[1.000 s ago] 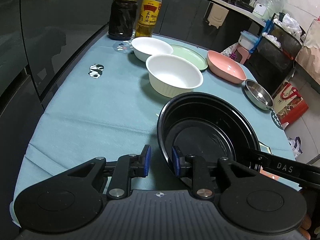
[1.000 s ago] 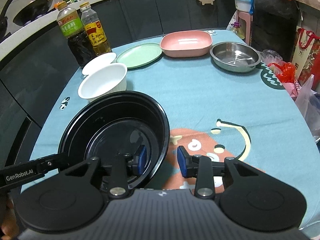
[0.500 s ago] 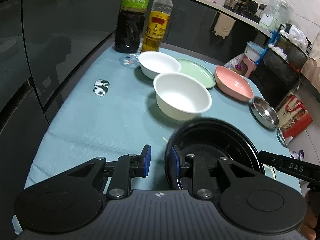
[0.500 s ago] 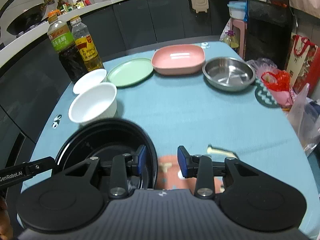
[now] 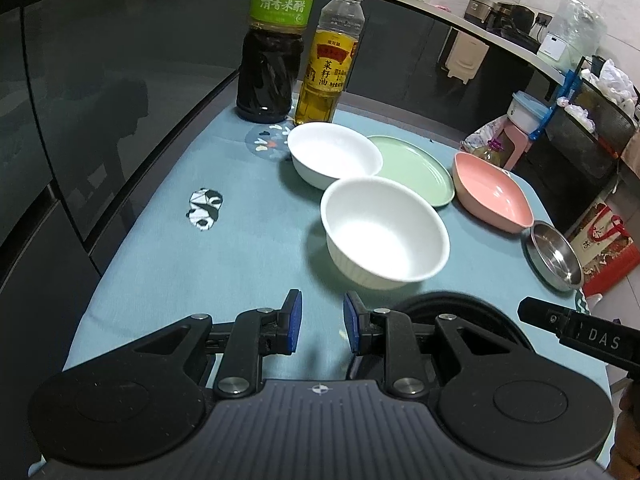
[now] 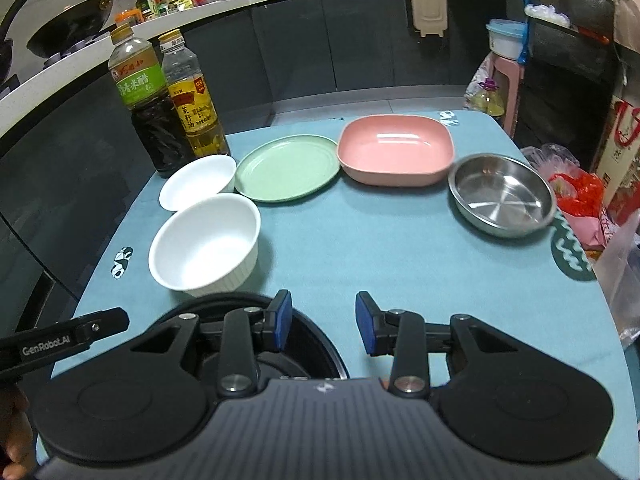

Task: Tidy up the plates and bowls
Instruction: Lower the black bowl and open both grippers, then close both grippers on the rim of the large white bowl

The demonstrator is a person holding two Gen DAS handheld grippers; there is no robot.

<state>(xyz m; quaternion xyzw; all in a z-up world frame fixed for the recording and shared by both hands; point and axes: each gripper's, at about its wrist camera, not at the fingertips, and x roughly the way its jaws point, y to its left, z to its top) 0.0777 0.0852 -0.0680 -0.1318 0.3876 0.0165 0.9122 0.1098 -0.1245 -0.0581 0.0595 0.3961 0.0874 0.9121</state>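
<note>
On the blue tablecloth (image 5: 240, 248), your left wrist camera lets you count six dishes. Two are white bowls: a ribbed white bowl (image 5: 384, 236) nearer you and a smooth white bowl (image 5: 334, 154) behind it, rims just beside each other. One green plate (image 5: 412, 168) lies just right of those, then one pink square bowl (image 5: 492, 196), then one steel dish (image 5: 554, 256) at the right edge. The sixth, a black bowl (image 5: 460, 306), sits closest to you, mostly hidden behind the right-hand finger. Two bottles stand upright at the back, a dark vinegar bottle (image 5: 272, 64) and an oil bottle (image 5: 330, 68), touching or nearly so. Your left gripper (image 5: 322, 328) has its blue pads a narrow gap apart, and only cloth shows between them.

Over at your right wrist camera the count matches: two white bowls, one green plate (image 6: 286, 168), one pink square bowl (image 6: 394, 148), one steel dish (image 6: 502, 196), two bottles, and the black bowl (image 6: 320, 344) low in the frame. Your right gripper (image 6: 323, 322) is spread wider than the left. Its left finger hangs over the black bowl's inside and the rim runs through the gap, but neither pad presses on it. The ribbed bowl stands just beyond the black one.
</note>
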